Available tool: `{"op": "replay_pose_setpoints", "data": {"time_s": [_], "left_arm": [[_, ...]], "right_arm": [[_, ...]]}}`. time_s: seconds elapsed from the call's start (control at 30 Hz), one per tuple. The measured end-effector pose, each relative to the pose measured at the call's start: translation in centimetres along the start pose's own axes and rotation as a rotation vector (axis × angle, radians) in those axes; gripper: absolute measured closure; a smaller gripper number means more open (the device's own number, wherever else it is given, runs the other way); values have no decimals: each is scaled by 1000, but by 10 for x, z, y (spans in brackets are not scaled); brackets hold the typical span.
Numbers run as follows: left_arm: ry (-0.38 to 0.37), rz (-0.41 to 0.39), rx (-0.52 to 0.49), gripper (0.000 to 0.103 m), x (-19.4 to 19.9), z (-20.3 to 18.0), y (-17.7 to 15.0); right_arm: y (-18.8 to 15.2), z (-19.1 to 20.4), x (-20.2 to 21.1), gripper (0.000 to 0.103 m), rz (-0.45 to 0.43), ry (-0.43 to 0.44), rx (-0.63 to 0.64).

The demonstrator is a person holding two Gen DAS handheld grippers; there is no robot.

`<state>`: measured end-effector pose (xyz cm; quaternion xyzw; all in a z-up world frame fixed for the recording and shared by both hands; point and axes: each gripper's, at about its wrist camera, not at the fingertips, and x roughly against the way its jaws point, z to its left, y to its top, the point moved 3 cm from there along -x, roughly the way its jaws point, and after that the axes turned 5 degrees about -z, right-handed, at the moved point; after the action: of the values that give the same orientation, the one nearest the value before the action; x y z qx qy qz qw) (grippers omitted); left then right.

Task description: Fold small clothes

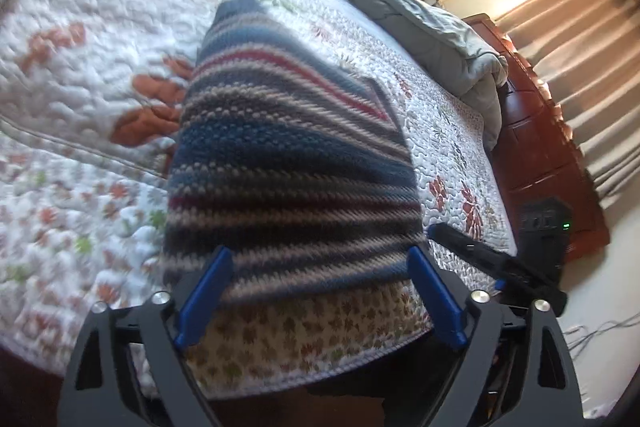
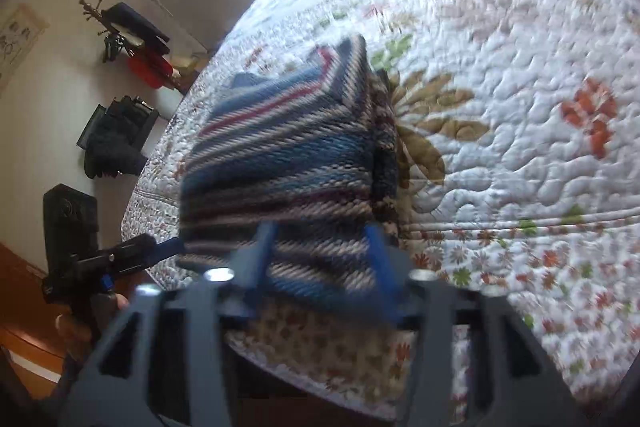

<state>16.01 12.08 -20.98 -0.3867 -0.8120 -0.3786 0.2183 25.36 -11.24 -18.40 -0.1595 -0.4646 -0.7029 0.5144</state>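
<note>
A striped knitted sweater [image 1: 288,155] in blue, grey, white and red lies folded on the floral quilt [image 1: 80,75] near the bed's front edge. In the left wrist view my left gripper [image 1: 320,253] hovers over the sweater's near hem, jaws wide apart, with the blue fingers [image 1: 204,291] either side of the fabric and not pressing it. My right gripper [image 1: 492,259] shows at the right of that view, beside the sweater. In the blurred right wrist view the sweater [image 2: 288,155] lies under my right gripper [image 2: 320,231], whose jaws stand apart. My left gripper [image 2: 120,259] is at its left.
A grey duvet [image 1: 420,19] is bunched at the far side of the bed, by a wooden bed frame [image 1: 540,147] and curtains [image 1: 592,67]. Cables [image 1: 600,331] lie on the floor. A coat stand with bags [image 2: 132,43] and a dark chair [image 2: 116,135] stand by the wall.
</note>
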Motion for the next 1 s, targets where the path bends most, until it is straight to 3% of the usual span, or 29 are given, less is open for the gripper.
{"op": "replay_pose_setpoints", "data": {"time_s": [0.07,0.13,0.23,0.33,0.43,0.63,1.0], "left_arm": [[44,-118,-114,4,38,-29,-12],[99,-185,-215,4,71,-54,-27],[125,-251,-220,4,112,-75,-46],[247,-232,-246,4,138,-90,-63],[354,-269,-290,4,161,-107,-82],[390,-249,-270,4,182,-122,-107],[430,-271,-299,4,187,-140,-114]], "right_arm": [[-10,16,35,16,-52,-9,17],[-22,27,65,12,-86,-30,22],[-44,44,106,6,-131,-120,53],[-63,62,137,3,-174,-215,71],[-77,86,166,3,-250,-317,148],[-90,120,192,3,-269,-407,219],[-96,130,197,3,-259,-416,234]]}}
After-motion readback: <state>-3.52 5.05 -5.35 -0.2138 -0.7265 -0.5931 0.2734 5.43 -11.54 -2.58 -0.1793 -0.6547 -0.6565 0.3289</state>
